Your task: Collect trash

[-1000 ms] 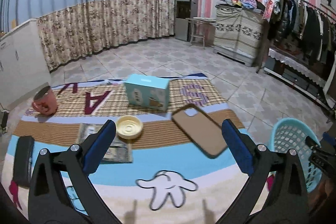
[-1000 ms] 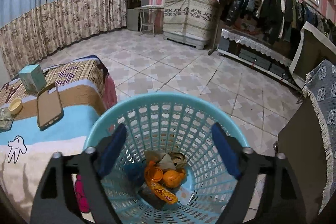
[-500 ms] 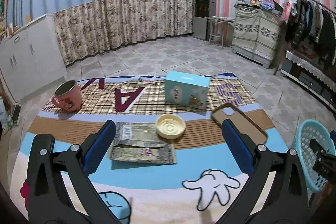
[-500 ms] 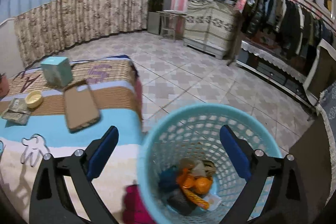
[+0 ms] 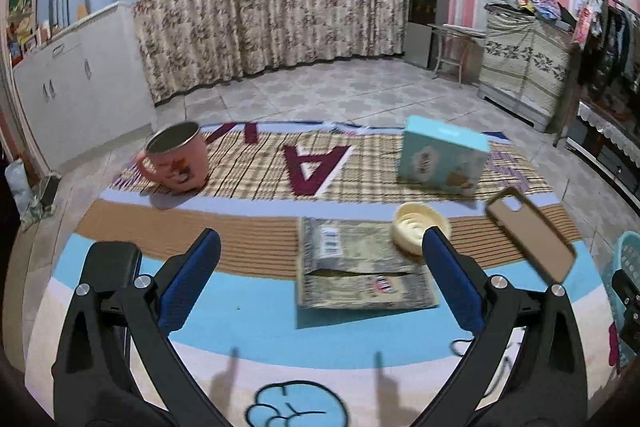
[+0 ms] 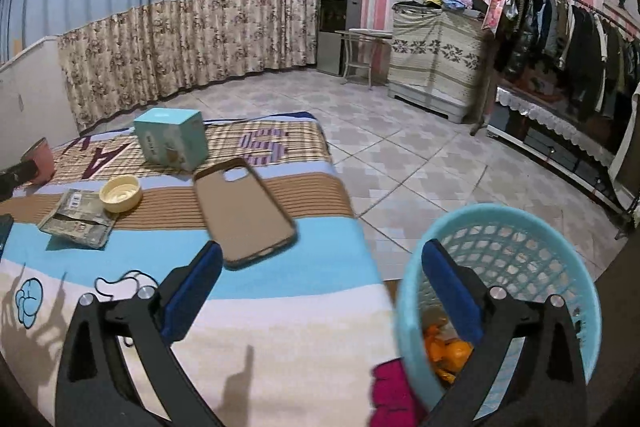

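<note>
Trash in two places: orange peel (image 6: 448, 351) and other scraps down in the blue basket (image 6: 520, 239), set on the floor just beside the corner of the desk (image 5: 248, 331), close enough for a short carry; and a flat torn wrapper (image 5: 360, 267) lying on the cloth of the desk, with a small yellow lid (image 5: 420, 229) touching its far right corner.

Left claw (image 5: 320, 239) released, jaws wide, nothing between the pads, tilted down toward the desk and lined up roughly with the wrapper. Most likely opened so wide in order to fit around the wrapper, a broad and thin thing. Hard to pinch flat from above; better to catch one raised edge.

Right claw (image 6: 320, 251) also released and empty, hanging above the edge of the desk with one finger in front of the basket rim. Seems free for the next piece.

Phone case (image 5: 528, 235), teal box (image 5: 440, 163) and pink mug (image 5: 176, 159) well apart from each other on the desk, probably no trash, so better left alone. Black pouch (image 5: 110, 263) near the left finger, use unclear
</note>
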The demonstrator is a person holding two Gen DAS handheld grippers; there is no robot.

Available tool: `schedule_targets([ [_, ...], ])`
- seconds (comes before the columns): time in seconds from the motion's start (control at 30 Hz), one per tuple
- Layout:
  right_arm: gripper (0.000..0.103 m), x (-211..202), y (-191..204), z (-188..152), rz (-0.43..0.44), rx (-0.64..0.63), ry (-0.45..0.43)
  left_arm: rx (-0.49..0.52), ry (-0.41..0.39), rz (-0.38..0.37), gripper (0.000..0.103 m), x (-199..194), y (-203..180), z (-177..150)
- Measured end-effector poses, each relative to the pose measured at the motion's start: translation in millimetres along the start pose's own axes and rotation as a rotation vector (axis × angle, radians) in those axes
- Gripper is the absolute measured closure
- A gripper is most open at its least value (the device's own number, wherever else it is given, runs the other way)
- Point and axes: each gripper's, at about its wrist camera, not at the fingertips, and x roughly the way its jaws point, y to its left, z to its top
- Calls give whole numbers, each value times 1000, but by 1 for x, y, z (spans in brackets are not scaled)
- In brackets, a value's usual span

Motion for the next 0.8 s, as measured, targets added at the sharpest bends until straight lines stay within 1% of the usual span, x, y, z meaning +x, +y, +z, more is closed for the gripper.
schedule_targets([
  [0.17, 5, 6, 15, -6, 17, -9, 6, -9, 33, 5, 6, 17, 15, -9],
  [0.33, 5, 11, 26, -7, 2, -38, 2, -9, 107, 9, 6, 44, 24, -22],
  [0.43, 5, 13, 25, -7, -15, -39, 9, -12, 157, 0, 6, 58, 25, -30],
  [0.57, 5, 17, 23, -6, 0, -23, 29, 5, 210, -10, 6, 72, 16, -36],
  [0.63, 5, 19, 23, -6, 2, -14, 33, 7, 225, -36, 6, 75, 12, -37],
  [0.7, 5, 19, 23, -6, 2, -12, 36, 3, 228, -68, 14, 76, 9, -36],
  [0.73, 5, 19, 23, -6, 2, -16, 36, 3, 234, -90, 23, 76, 7, -36],
  [0.77, 5, 19, 23, -6, 2, -19, 38, 7, 243, -111, 36, 78, 6, -36],
  [0.8, 5, 20, 24, -6, 1, -21, 39, 11, 257, -133, 42, 79, 4, -36],
])
